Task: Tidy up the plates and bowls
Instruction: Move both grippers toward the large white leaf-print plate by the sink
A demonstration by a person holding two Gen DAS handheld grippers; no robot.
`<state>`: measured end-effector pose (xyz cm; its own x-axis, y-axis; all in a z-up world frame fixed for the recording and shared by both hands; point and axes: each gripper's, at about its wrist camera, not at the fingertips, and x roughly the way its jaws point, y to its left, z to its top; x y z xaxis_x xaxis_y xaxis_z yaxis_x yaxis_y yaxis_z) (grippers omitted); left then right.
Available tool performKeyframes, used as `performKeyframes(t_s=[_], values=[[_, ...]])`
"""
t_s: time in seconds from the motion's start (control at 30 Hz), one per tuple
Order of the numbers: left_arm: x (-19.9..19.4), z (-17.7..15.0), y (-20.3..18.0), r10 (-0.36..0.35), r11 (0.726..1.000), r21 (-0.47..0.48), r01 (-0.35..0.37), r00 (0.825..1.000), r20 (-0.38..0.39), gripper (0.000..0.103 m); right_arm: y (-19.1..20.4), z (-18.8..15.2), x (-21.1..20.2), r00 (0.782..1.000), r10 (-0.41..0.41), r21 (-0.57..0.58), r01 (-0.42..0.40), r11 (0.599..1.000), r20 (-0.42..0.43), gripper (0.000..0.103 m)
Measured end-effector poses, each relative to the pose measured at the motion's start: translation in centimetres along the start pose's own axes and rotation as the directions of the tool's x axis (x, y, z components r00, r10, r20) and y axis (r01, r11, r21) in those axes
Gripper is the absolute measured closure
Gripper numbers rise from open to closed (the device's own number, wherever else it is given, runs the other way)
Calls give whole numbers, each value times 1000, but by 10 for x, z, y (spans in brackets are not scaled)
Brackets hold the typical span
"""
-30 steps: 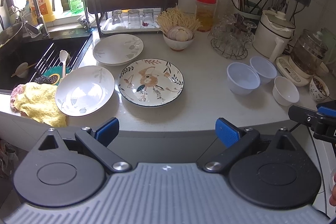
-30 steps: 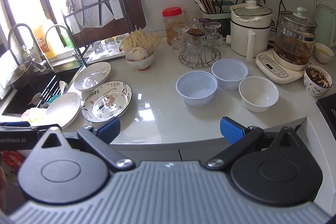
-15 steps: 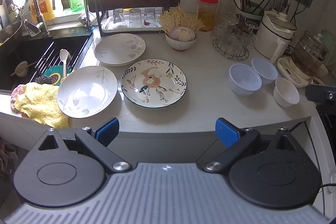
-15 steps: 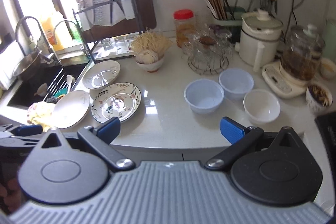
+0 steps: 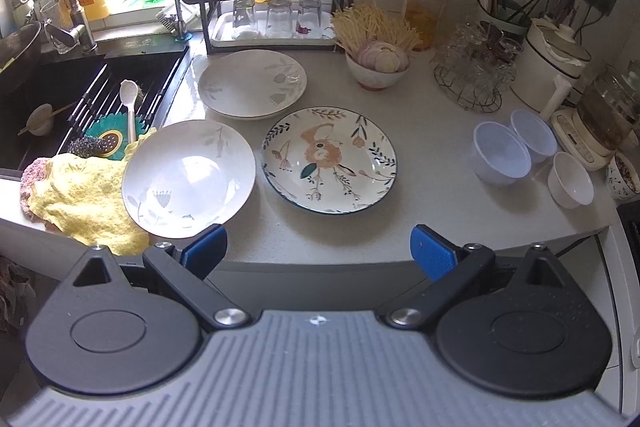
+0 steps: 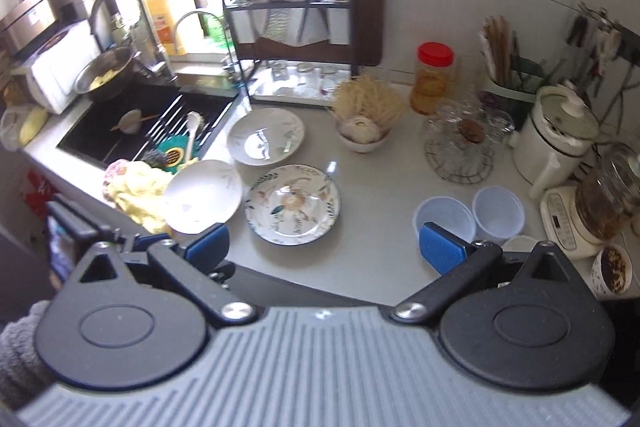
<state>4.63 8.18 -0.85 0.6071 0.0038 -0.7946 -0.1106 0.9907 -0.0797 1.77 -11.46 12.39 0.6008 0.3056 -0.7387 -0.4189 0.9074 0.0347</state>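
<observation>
Hiding small bowl [image 6: 520,241] behind gripper [image 6: 324,243]

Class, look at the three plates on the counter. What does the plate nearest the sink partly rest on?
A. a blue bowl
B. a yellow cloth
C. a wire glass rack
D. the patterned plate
B: the white plate by the sink has its left edge lying on the crumpled yellow cloth, apart from the patterned plate beside it.
</observation>
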Motion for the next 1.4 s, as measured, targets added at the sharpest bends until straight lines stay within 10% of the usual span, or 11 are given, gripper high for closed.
performKeyframes(t_s=[1.0,1.4], values=[[95,80,211,92,981,-163,-104,992,-81,3,115,131,177,970,55,-93,-79,992,-235,0],[157,102,256,-25,990,-142,3,987,-159,3,122,107,268,934,68,79,-43,996,-351,0]])
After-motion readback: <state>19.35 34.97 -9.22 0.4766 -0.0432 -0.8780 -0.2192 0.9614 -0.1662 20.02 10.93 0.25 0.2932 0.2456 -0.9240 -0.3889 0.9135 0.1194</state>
